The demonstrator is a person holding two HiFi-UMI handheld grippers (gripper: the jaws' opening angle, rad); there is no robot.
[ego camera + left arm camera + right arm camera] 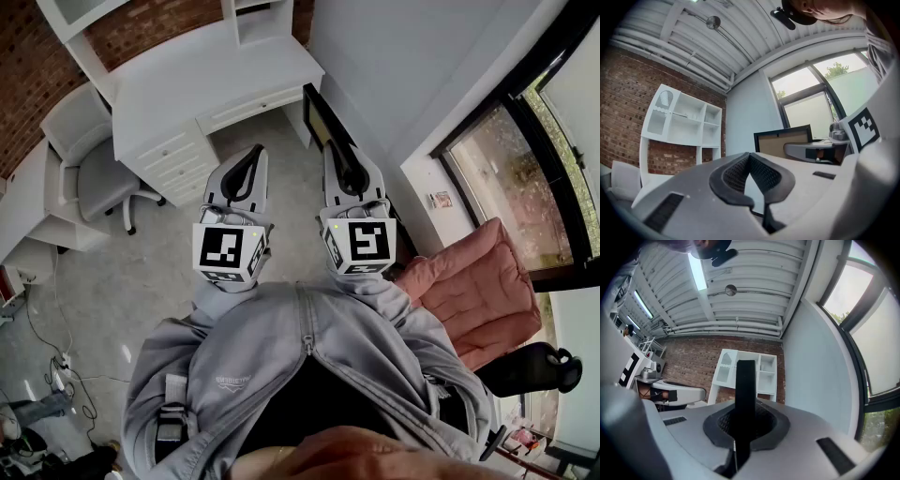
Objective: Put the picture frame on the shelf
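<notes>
My right gripper [343, 157] is shut on the black picture frame [317, 114], which it holds edge-on and upright near the white wall. In the right gripper view the frame's black edge [745, 380] rises from between the jaws of that gripper [744, 416]. From the left gripper view, the frame's brown back [785, 140] shows to the right. My left gripper [249, 161] sits beside the right one, shut and empty, its pads [761, 173] pressed together. The white shelf unit [746, 369] stands on the desk ahead against the brick wall, with open compartments [679, 123].
A white desk [216, 84] with drawers lies ahead, with a grey chair [94, 167] to its left. At the right are a pink padded seat [473, 291] and a large window [525, 178]. Cables [56, 361] lie on the floor at the left.
</notes>
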